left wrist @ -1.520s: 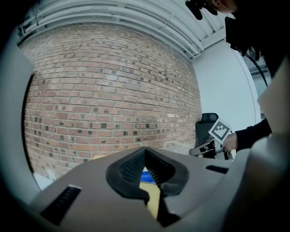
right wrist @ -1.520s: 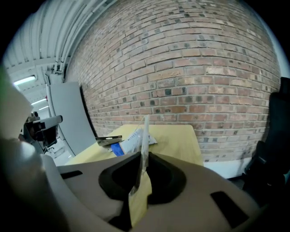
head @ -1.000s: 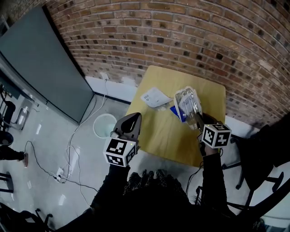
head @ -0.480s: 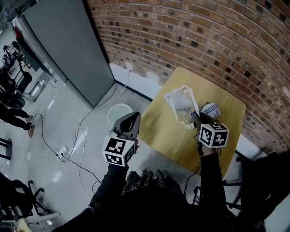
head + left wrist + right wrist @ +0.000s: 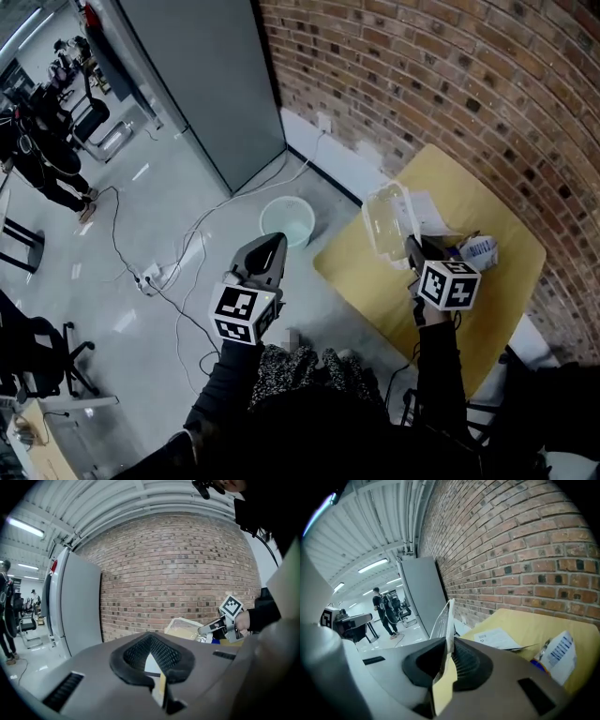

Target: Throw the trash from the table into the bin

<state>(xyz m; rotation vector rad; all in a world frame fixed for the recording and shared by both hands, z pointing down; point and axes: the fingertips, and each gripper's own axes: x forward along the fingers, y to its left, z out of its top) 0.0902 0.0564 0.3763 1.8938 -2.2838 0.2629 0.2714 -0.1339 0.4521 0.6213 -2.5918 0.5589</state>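
Surface (image 5: 497, 291): yellow, at the right of the head view beside the brick wall, with a paper sheet (image 5: 497, 638) and a blue-and-white wrapper (image 5: 480, 249) lying on it.
Bin (image 5: 288, 222): on the floor at centre frame, just left of the surface's corner.
Clear plastic container (image 5: 387, 220): held up over that corner, standing on edge.
Right hand-held gripper (image 5: 411, 246): your forearm reaches up-frame, with the jaws clamped on the container's rim.
Left hand-held gripper (image 5: 275, 241): you hold it over the floor, pointing toward the bin, jaws closed and empty.
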